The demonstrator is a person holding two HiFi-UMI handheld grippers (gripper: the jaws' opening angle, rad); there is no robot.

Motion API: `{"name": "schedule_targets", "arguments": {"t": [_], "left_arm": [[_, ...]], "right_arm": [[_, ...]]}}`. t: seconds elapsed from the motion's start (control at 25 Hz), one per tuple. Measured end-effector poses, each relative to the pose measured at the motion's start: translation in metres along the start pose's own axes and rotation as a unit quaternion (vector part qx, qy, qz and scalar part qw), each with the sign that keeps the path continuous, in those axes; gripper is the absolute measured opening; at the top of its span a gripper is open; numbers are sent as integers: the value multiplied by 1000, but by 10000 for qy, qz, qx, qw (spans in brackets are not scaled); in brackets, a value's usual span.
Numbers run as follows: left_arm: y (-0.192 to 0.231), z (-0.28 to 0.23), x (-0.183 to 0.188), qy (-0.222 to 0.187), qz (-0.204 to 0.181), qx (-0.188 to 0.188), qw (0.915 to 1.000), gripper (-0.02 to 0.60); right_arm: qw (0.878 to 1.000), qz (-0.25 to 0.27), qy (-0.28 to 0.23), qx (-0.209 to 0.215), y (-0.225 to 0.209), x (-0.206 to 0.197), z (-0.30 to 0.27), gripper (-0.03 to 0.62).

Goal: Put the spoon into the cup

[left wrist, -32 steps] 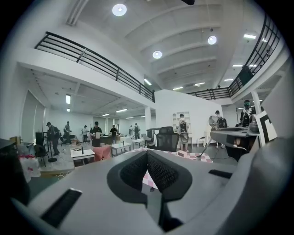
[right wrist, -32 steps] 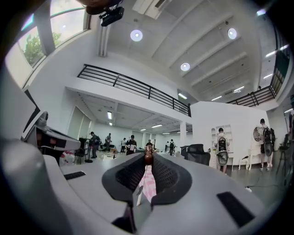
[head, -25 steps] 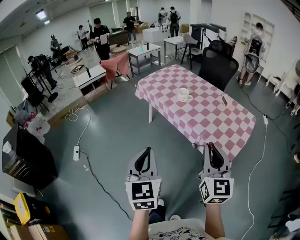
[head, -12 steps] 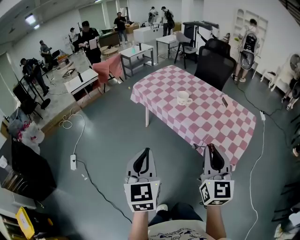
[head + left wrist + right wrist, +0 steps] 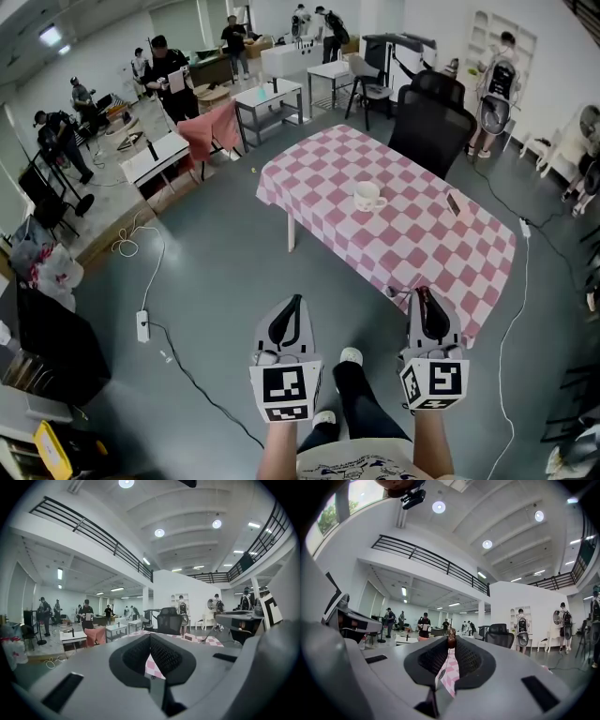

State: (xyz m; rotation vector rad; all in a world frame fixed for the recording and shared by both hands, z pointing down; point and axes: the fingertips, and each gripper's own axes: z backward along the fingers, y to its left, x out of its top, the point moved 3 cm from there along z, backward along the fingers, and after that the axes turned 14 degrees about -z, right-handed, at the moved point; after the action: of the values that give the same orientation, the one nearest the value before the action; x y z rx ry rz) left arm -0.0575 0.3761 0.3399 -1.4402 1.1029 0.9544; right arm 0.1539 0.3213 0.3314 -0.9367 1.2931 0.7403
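Right gripper (image 5: 451, 644) pinching the spoon (image 5: 451, 638), short of the table (image 5: 412, 253)

Its jaws sit almost together on a small brown piece at their tips, which I take for the spoon, kept level so it shouldn't slip. My left gripper (image 5: 150, 636) is closed on nothing, riding alongside. The cup (image 5: 367, 195) stands upright mid-table, well ahead, its mouth free for the drop.
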Motion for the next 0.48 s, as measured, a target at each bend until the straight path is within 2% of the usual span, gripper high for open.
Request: {"name": "schedule_targets", "arguments": {"t": [0.24, 0.48], "left_arm": [[13, -52, 3, 22, -46, 93, 9999, 14], [26, -126, 9, 15, -92, 236, 9997, 14]], "right_arm": [[10000, -47, -23, 77, -17, -1, -59, 52], [9998, -87, -14, 178, -46, -3, -135, 52]]}}
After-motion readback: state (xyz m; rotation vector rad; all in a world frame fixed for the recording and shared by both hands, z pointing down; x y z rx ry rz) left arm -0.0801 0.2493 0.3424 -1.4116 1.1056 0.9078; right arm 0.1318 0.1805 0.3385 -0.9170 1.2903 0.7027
